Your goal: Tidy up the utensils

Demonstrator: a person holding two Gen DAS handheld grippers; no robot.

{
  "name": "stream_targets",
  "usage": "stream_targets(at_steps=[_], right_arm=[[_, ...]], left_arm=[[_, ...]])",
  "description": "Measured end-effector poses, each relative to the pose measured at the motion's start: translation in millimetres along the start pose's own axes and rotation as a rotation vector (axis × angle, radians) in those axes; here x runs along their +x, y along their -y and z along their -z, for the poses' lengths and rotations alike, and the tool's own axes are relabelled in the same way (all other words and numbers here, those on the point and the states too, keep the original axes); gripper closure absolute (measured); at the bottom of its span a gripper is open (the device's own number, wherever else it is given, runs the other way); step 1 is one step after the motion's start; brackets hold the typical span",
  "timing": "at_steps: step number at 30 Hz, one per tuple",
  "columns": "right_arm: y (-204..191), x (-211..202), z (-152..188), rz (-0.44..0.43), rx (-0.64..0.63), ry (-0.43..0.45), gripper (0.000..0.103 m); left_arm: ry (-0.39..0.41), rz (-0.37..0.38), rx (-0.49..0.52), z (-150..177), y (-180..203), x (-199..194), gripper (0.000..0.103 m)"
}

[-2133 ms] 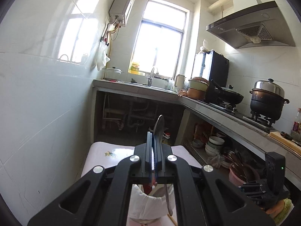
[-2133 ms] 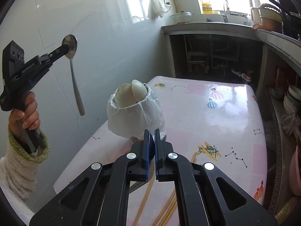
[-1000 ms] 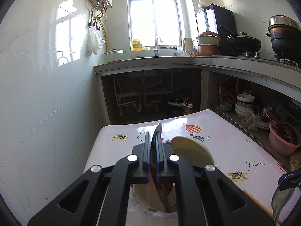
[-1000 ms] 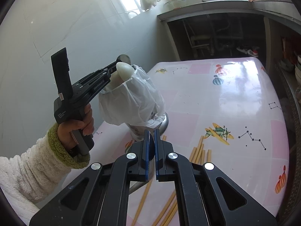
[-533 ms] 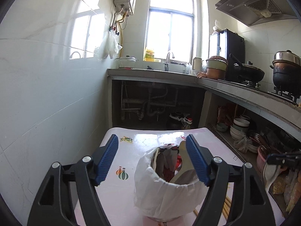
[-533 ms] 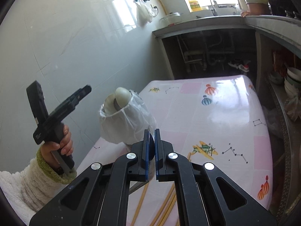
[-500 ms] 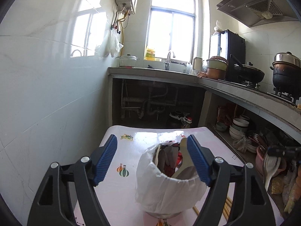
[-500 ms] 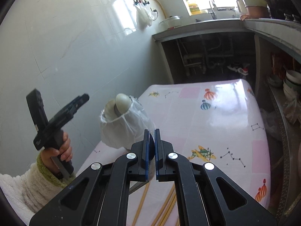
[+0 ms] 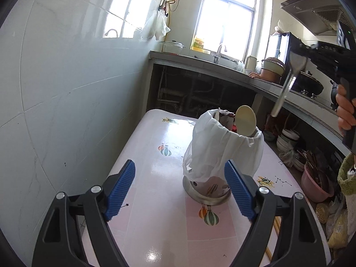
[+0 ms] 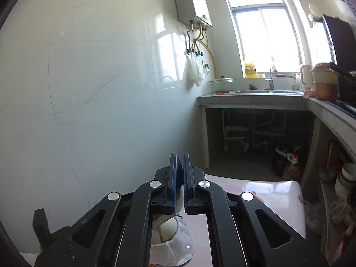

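Carrying a metal spoon (image 9: 289, 75) clamped in the right gripper (image 10: 179, 178), aim handle-first over the bag-lined holder (image 9: 224, 146); left gripper (image 9: 180, 189) jaws opening, empty.

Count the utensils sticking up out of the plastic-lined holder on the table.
2 visible: a pale flat round spatula head at the right rim and a thin white handle tip at the back-left rim of the white-bag-lined metal holder. More may be hidden inside.
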State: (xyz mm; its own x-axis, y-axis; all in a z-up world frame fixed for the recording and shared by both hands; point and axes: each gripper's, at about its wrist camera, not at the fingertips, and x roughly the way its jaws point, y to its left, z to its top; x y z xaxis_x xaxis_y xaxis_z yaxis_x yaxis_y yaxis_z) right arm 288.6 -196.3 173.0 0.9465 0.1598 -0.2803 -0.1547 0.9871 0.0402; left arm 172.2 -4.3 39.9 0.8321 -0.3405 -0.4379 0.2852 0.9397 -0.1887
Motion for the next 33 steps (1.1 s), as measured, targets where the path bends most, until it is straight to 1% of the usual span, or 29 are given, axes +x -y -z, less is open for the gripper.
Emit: stream_targets(at_steps=[2,5,9,12,15,18,20,23,25,27,28,29,30,32,33], right_arm=[[-12.2,22.8,5.8,0.027,-0.079,-0.022,0.1],[-35.1,49.8,22.8,0.073,-0.234,-0.053,0.1],[-64.4,69.9,50.5,0.093,-0.408,-0.089,0.1],[-82.0,80.1,69.8,0.106,-0.53,-0.114,0.1],[-93.1,84.9,81.5,0.098,-0.607,-0.142,0.1],[-98.0,86.9,86.4,0.077,-0.624,-0.178,0.1],[-97.8,83.7,85.9,0.058,-0.601,-0.194,0.1],[-89.8,73.7,78.4,0.031,-0.508,-0.21,0.099],[-78.3,60.7,70.6,0.009,-0.407,-0.204,0.093],[-65.7,44.4,64.8,-0.017,-0.295,-0.202,0.077],[-59.7,35.5,63.6,-0.032,-0.239,-0.201,0.074],[-56.2,27.8,64.3,-0.045,-0.193,-0.207,0.069],[-52.7,19.2,67.1,-0.049,-0.15,-0.216,0.062],[-45.1,3.2,79.0,-0.053,-0.064,-0.233,0.053],[-42.4,-2.8,88.4,-0.057,-0.026,-0.255,0.053]], left_arm=[[-0.002,-0.01,0.018,2.3,0.1,1.0,0.022],[0.006,-0.016,0.03,5.2,-1.7,-0.7,0.021],[0.024,-0.007,0.014,6.1,-8.5,-1.6,0.02],[0.014,-0.005,0.011,7.9,-14.6,1.9,0.02],[0.018,-0.007,0.016,7.5,-19.4,1.0,0.02],[0.034,-0.001,-0.003,6.6,-25.3,-2.7,0.02],[0.04,0.0,-0.012,7.6,-29.4,-4.1,0.019],[0.041,0.008,-0.017,7.6,-32.1,-4.0,0.019],[0.046,0.009,-0.012,7.2,-31.3,-5.2,0.019],[0.051,0.012,-0.01,6.8,-31.5,-6.6,0.019],[0.052,0.015,-0.011,6.6,-31.5,-7.3,0.019],[0.051,0.02,-0.013,6.3,-31.7,-7.5,0.019],[0.046,0.025,-0.015,6.8,-31.4,-7.5,0.019],[0.024,0.041,-0.019,8.3,-30.0,-5.8,0.019],[0.007,0.058,-0.021,9.4,-28.8,-4.4,0.018]])
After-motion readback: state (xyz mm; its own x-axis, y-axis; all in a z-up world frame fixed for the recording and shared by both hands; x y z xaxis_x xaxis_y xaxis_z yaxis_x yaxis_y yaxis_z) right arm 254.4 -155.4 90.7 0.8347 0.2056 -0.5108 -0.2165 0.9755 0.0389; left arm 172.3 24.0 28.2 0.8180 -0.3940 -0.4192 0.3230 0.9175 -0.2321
